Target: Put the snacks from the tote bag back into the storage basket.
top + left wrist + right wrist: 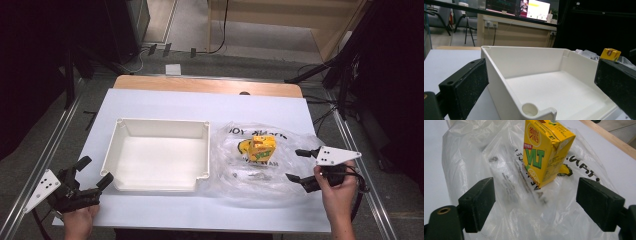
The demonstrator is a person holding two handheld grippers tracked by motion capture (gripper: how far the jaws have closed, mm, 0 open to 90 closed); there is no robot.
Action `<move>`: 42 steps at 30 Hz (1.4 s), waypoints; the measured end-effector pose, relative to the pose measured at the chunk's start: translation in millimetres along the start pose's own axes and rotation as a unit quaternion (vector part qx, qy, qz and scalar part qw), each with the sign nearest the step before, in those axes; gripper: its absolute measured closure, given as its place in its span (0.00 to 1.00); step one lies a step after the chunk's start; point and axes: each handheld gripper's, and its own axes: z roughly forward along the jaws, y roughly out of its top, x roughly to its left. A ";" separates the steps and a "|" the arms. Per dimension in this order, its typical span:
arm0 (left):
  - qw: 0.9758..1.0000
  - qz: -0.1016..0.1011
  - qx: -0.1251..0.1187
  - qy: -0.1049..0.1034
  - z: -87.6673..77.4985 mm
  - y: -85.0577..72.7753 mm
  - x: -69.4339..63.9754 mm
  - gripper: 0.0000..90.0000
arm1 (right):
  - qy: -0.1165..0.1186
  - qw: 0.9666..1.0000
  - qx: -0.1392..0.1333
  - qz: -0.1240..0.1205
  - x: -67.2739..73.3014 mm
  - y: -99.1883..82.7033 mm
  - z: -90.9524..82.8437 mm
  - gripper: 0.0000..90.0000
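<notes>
On the white table (165,102) sits a white tray (116,150), open side up, left of centre, and just to its right lies a crumpled clear plastic bag (230,172) with black lettering. Standing upright on that bag is a yellow juice carton (263,148), printed VLT in green in the right gripper view. The left gripper (90,171) hovers at the near left corner of the tray, jaws spread wide and holding nothing; in its own view the tray's near corner sits between them. Over on the right, the right gripper (298,165) rests at the bag's right edge, jaws wide apart and empty, aimed at the carton with crinkled plastic between the jaws. The carton is apart from both pads.
</notes>
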 end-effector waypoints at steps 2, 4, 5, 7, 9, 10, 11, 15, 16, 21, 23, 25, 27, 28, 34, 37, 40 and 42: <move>1.000 -0.001 -0.001 0.000 -0.2 0.0 0.4 0.00 | -0.005 1.000 0.010 -0.005 -0.7 2.5 0.7 0.20; 1.000 -0.002 -0.002 0.000 -0.3 0.0 0.8 0.00 | -0.008 1.000 0.022 -0.007 -2.5 4.6 2.2 0.23; 1.000 -0.002 -0.002 0.000 -0.3 0.0 0.9 0.00 | -0.008 1.000 0.025 -0.008 -3.5 5.7 3.2 0.23; 1.000 -0.002 -0.002 0.000 -0.1 0.0 0.9 0.00 | -0.007 0.999 0.032 0.000 -6.1 7.1 5.0 0.23; 1.000 -0.002 -0.002 0.000 0.0 0.0 1.0 0.00 | -0.005 0.999 0.042 -0.005 -7.7 9.3 7.2 0.24; 1.000 -0.002 -0.002 0.000 0.0 0.1 1.0 0.00 | -0.007 0.999 0.048 -0.009 -8.3 10.8 8.2 0.24; 1.000 -0.002 -0.002 0.000 -0.1 0.1 1.1 0.00 | -0.006 0.999 0.050 -0.012 -8.6 12.7 9.1 0.28; 1.000 -0.001 -0.002 -0.002 0.0 0.1 1.0 0.00 | 0.001 0.998 0.063 -0.028 -11.9 20.1 12.8 0.30; 1.000 -0.001 -0.002 -0.002 0.0 0.1 1.1 0.00 | 0.000 0.997 0.068 -0.033 -12.8 21.6 14.1 0.30; 1.000 -0.002 -0.002 -0.002 -0.5 0.2 1.6 0.00 | 0.002 0.995 0.091 -0.044 -16.8 27.1 20.8 0.28; 1.000 -0.003 -0.002 -0.003 -0.5 0.2 1.7 0.00 | 0.002 0.993 0.103 -0.053 -17.9 29.4 24.4 0.28; 1.000 -0.003 -0.003 -0.003 -0.4 0.2 1.8 0.00 | 0.004 0.992 0.114 -0.059 -17.3 32.2 28.3 0.26; 1.000 -0.002 -0.001 -0.005 -0.5 0.2 1.8 0.00 | 0.005 0.990 0.126 -0.070 -17.5 35.4 32.1 0.26; 1.000 -0.002 -0.001 -0.006 -0.5 0.2 1.8 0.00 | 0.008 0.989 0.127 -0.073 -17.7 36.6 33.7 0.26; 1.000 -0.003 -0.002 -0.007 -0.7 0.2 1.9 0.00 | 0.032 0.987 0.135 -0.085 -22.8 42.3 40.8 0.32; 1.000 -0.004 -0.002 -0.009 -0.8 0.3 2.3 0.00 | 0.035 0.985 0.142 -0.088 -25.3 46.1 43.8 0.31; 1.000 -0.003 -0.003 -0.010 -1.0 0.2 2.4 0.00 | 0.033 0.982 0.157 -0.096 -26.8 50.9 46.2 0.31; 1.000 -0.003 -0.003 -0.011 -1.0 0.3 2.4 0.00 | 0.030 0.982 0.160 -0.100 -27.6 54.3 46.7 0.30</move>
